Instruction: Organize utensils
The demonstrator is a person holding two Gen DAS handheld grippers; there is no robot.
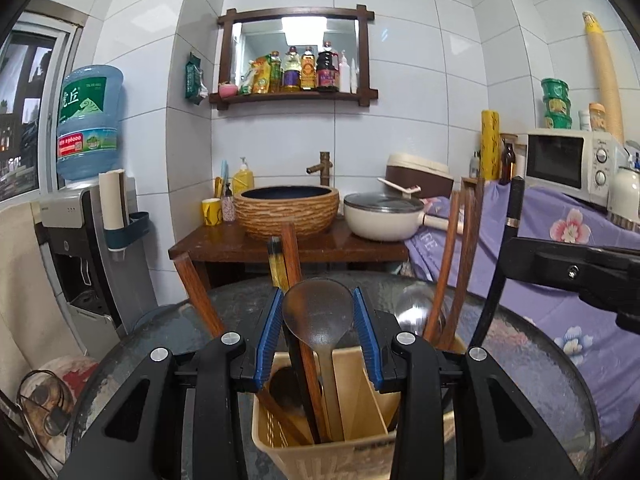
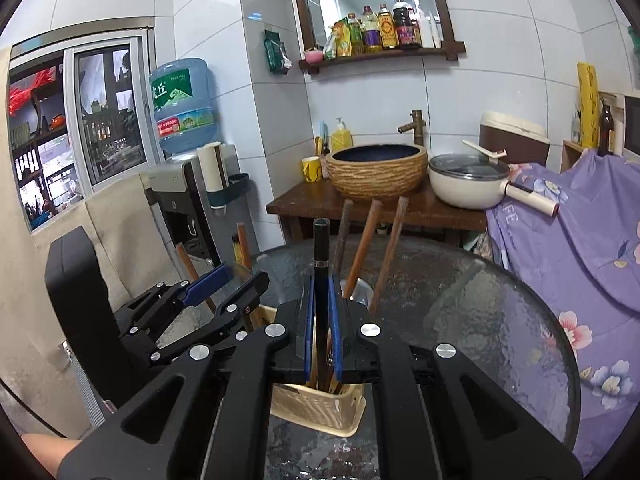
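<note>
Utensils stand bunched in a beige holder [image 1: 320, 448] on the round glass bench [image 1: 532, 364], and both arms hang right over it. On the left, the left gripper [image 1: 318, 320] is spread wide, its blue pads either side of the bowl of a translucent spoon [image 1: 318, 312] without touching it; the spoon's handle runs straight down into the holder, so its long axis lies nearly along the gripper's reach. Brown wooden chopsticks [image 1: 454, 256] lean outward further right in the same holder. On the right, the right gripper [image 2: 321, 312] is clamped on a black chopstick [image 2: 321, 248], which stands upright with its lower end inside the holder. My guess is that the stick only needs lowering and letting go, and the right arm is the one placed to do it.
</note>
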